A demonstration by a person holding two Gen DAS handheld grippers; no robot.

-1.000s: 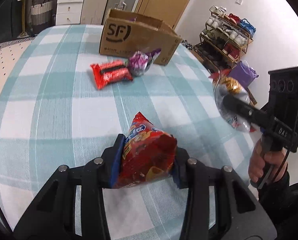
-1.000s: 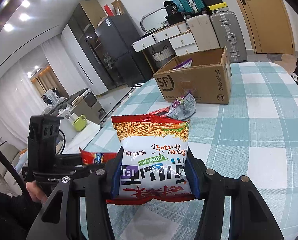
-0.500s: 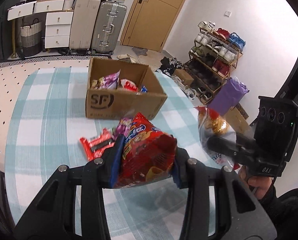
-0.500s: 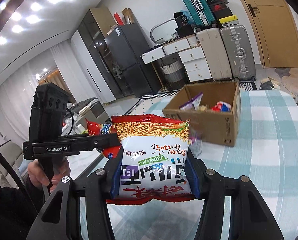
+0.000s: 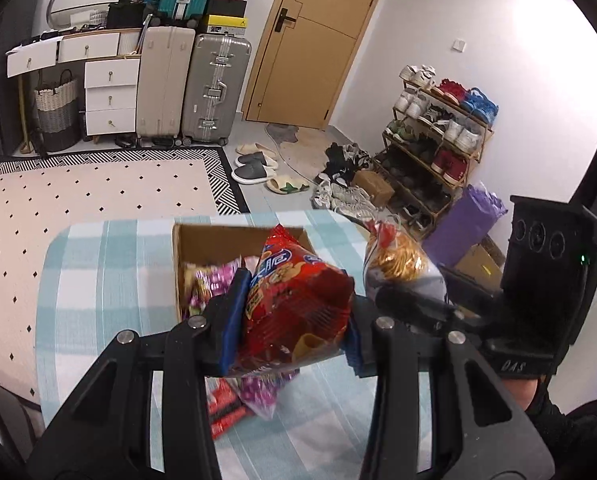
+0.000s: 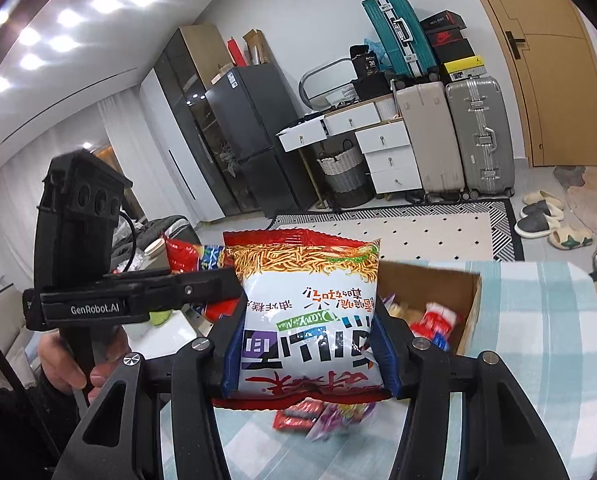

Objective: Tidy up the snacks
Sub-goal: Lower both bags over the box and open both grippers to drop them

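Observation:
My left gripper is shut on a puffy red snack bag, held in the air just in front of the open cardboard box. My right gripper is shut on a white noodle-snack bag with a red top, held up near the same cardboard box. Several snack packs lie inside the box. In the left wrist view the right gripper shows at the right with its noodle-snack bag. In the right wrist view the left gripper reaches in from the left.
A red packet and a purple packet lie on the checked tablecloth below the grippers. The table's far edge is just beyond the box. Suitcases, drawers and a shoe rack stand on the floor behind.
Both grippers have risen and moved forward with their bags, from low over the table to just in front of the box. The box interior has come into view.

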